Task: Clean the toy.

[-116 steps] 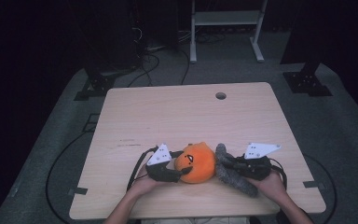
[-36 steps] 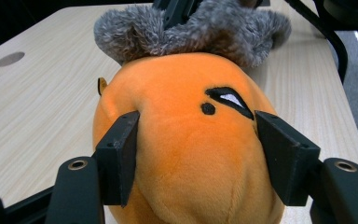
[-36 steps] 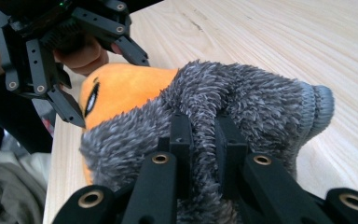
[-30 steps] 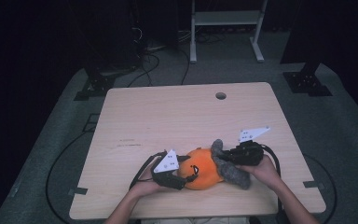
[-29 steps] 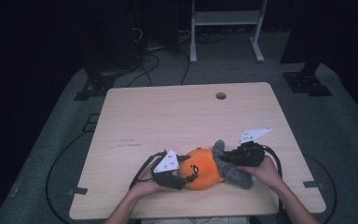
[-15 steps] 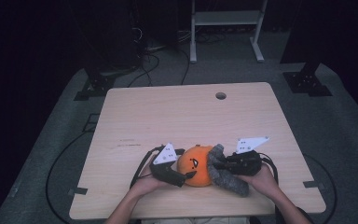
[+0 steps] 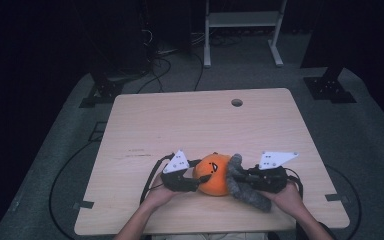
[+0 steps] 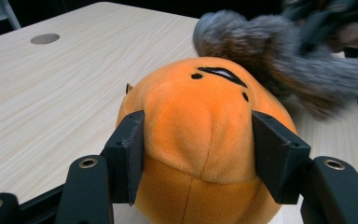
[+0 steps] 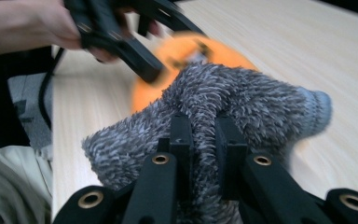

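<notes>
Clamping orange plush [image 8: 205, 140], left hand-held gripper [image 8: 198, 158], right hand-held gripper [image 9: 204, 140] pinching grey furry sock [image 9: 223, 102], seemingly touching plush.

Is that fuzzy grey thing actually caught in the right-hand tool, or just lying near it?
Touching. In the right gripper view, the right tool has its two black jaws closed on a fold of the fuzzy grey sock, fur bulging up between them.

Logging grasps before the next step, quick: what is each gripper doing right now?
Left gripper: closed on the orange plush toy, one jaw on each side.
Right gripper: closed, pinching the grey fuzzy sock.
</notes>
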A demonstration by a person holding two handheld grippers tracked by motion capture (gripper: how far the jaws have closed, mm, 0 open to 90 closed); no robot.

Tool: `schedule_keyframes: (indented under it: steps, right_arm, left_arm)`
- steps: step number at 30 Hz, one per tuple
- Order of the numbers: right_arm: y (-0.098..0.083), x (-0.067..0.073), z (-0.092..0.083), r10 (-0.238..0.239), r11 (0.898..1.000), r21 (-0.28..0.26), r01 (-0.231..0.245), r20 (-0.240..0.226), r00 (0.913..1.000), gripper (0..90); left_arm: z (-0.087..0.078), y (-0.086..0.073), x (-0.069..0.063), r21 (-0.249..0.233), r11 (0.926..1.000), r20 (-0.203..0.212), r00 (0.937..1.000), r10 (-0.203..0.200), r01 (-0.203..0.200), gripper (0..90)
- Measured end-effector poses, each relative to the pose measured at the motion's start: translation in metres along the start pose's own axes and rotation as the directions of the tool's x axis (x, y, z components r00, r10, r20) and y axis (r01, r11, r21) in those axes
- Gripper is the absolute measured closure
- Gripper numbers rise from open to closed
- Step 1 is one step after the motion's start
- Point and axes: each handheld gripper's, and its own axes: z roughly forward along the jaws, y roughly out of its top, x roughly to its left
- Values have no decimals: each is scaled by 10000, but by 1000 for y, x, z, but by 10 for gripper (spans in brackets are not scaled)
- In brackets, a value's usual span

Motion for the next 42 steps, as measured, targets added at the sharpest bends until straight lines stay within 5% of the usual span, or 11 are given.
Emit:
schedule_keyframes:
  steps: [3, 7, 11, 15, 17, 22, 29, 33, 37, 40, 42]
  right_arm:
    - [9, 5, 15, -476, 9985, 271, 477, -49, 9989, 792]
    - [2, -4, 20, -1, 9998, 190, 4, -151, 9999, 793]
    - [-5, -6, 13, -112, 9986, 524, 104, 157, 9998, 793]
    - [-15, -13, -2, 187, 9978, 626, -228, 653, 9977, 793]
    - [-10, -8, -7, 129, 9995, 298, -142, 422, 9990, 793]
    - [12, 10, 5, -557, 9984, -82, 556, -96, 9984, 791]
    - [12, 7, 25, -631, 9976, 275, 636, -202, 9978, 793]
    - [5, -2, 11, -359, 9981, 495, 356, 39, 9993, 793]
    - [18, -11, -6, -304, 9995, -7, 304, 403, 9987, 793]
    - [25, -19, -2, -277, 9995, 142, 273, 338, 9990, 792]
    - [24, -23, 7, -144, 9987, 490, 137, 141, 9998, 792]
  left_arm:
    - [-1, -1, 0, 114, 9999, -11, 10000, -14, 14, 351]
    - [-4, -5, 4, 184, 9977, -124, 9978, -651, 654, 164]
    - [-3, -5, -1, 95, 9997, -94, 9997, -208, 209, 335]
    - [-4, -3, 0, -89, 9995, -85, 9995, -301, 300, 386]
    - [-3, -1, 1, -221, 9994, -81, 9996, -269, 267, 405]
    - [0, 2, -1, -355, 9979, -74, 9985, -547, 544, 421]
    - [-3, -3, 2, -254, 9981, -113, 9983, -571, 568, 411]
    - [-3, -2, -1, -170, 9999, -27, 10000, -14, 14, 417]
    - [-2, -1, -5, -32, 9980, 54, 9980, 629, -629, 432]
    - [-2, -1, -7, 3, 9963, 91, 9963, 854, -854, 430]
    - [-3, -2, -5, 2, 9978, 57, 9978, 660, -660, 399]
